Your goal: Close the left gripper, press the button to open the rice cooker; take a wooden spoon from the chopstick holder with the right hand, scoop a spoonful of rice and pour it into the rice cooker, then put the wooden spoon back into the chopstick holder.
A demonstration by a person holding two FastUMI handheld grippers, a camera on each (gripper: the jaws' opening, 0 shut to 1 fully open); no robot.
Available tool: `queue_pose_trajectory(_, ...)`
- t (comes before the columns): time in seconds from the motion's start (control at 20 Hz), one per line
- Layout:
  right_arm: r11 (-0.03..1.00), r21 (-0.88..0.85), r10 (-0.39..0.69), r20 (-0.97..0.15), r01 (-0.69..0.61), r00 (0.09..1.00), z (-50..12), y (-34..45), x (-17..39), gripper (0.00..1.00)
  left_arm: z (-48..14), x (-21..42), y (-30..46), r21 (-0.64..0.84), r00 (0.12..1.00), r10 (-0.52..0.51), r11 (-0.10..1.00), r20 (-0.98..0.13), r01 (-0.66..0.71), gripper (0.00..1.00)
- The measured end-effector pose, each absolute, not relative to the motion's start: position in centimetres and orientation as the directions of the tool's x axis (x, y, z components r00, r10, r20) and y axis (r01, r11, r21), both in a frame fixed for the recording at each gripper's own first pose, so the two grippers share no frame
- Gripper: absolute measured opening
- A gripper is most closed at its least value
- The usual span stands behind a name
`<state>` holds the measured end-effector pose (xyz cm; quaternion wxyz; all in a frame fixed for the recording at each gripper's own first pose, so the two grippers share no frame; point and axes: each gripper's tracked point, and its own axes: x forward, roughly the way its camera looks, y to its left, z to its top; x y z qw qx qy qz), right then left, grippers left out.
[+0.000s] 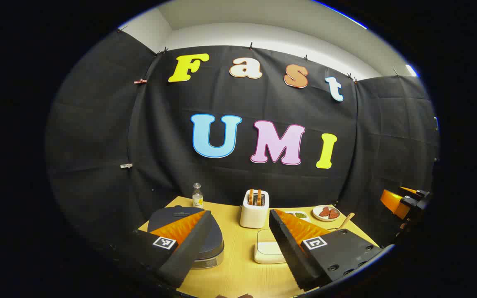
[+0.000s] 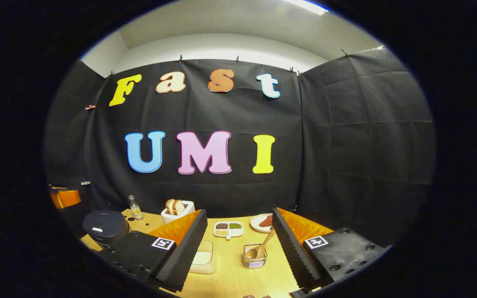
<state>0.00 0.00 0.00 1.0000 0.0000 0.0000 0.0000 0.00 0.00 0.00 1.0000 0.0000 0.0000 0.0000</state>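
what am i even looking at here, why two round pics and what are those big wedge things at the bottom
Those wedges are the fingers of two handheld grippers; a person carries one in each hand. Each round picture comes from a camera riding on one gripper, looking forward.

In the left gripper view, the left gripper is open above a wooden table, with the closed rice cooker under its left finger. A toaster and a small bottle stand behind.

In the right gripper view, the right gripper is open and empty, facing the wooden spoon in its wire chopstick holder, beside a container of rice.
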Motion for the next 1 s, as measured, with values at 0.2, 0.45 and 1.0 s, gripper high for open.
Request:
queue_pose_trajectory(0.2,1.0,-0.015,0.017,0.004,-0.017,1.0,-0.2,-0.3,0.5,0.98,-0.4,0.2,-0.5,0.003,1.0,0.006,1.0,-0.008,-0.006,0.95)
queue_pose_trajectory(0.45,0.999,-0.016,0.038,-0.014,-0.038,0.999,-0.8,-0.5,0.5,0.98,-0.5,0.4,-1.0,0.007,1.0,0.015,1.0,-0.012,-0.015,0.95)
queue_pose_trajectory(1.0,0.998,-0.025,0.052,-0.043,-0.053,0.998,-1.9,-1.3,0.9,0.98,-1.6,0.5,-0.4,-0.024,0.998,0.056,0.998,-0.023,-0.056,0.95)
